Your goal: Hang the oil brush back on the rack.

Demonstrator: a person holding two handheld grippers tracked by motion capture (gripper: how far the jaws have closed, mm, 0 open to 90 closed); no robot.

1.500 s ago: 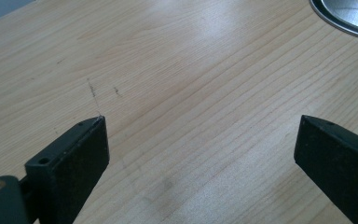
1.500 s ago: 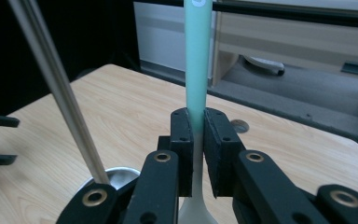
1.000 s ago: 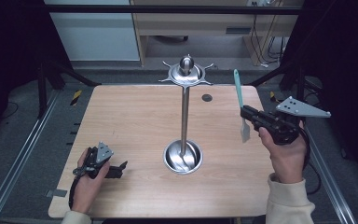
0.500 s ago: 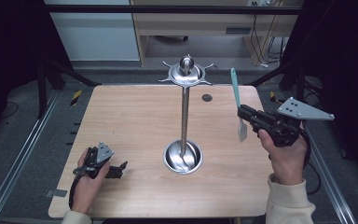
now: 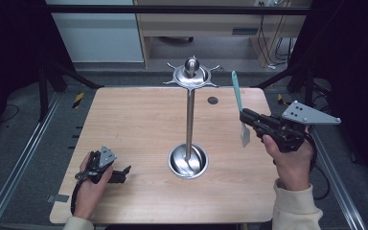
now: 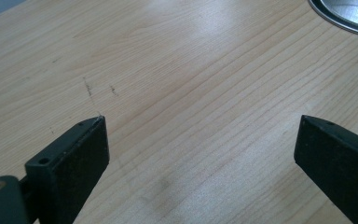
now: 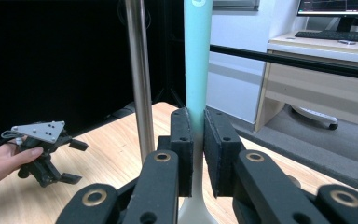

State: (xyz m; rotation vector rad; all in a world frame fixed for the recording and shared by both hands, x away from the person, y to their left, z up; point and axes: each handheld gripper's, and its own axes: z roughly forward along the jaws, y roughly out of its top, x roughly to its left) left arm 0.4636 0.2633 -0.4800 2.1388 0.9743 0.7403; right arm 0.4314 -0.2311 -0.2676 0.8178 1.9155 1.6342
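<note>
Two black jaws of my right gripper (image 7: 196, 140) were clamped on the teal spatula (image 5: 238, 103), held upright above the table (image 5: 139, 120) beside the steel stand (image 5: 189, 120). I judged the narrow handle could twist or slip. My left gripper (image 5: 117, 173) rested spread wide, empty.

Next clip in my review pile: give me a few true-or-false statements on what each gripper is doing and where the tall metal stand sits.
1. The right gripper is shut on the teal-handled spatula. True.
2. The left gripper clamps a spoon. False: its jaws stand open over bare wood.
3. The tall steel hook stand sits on the light wooden table. True.
4. The spatula hangs from the stand's top. False: it is held apart from the stand, handle up.
</note>
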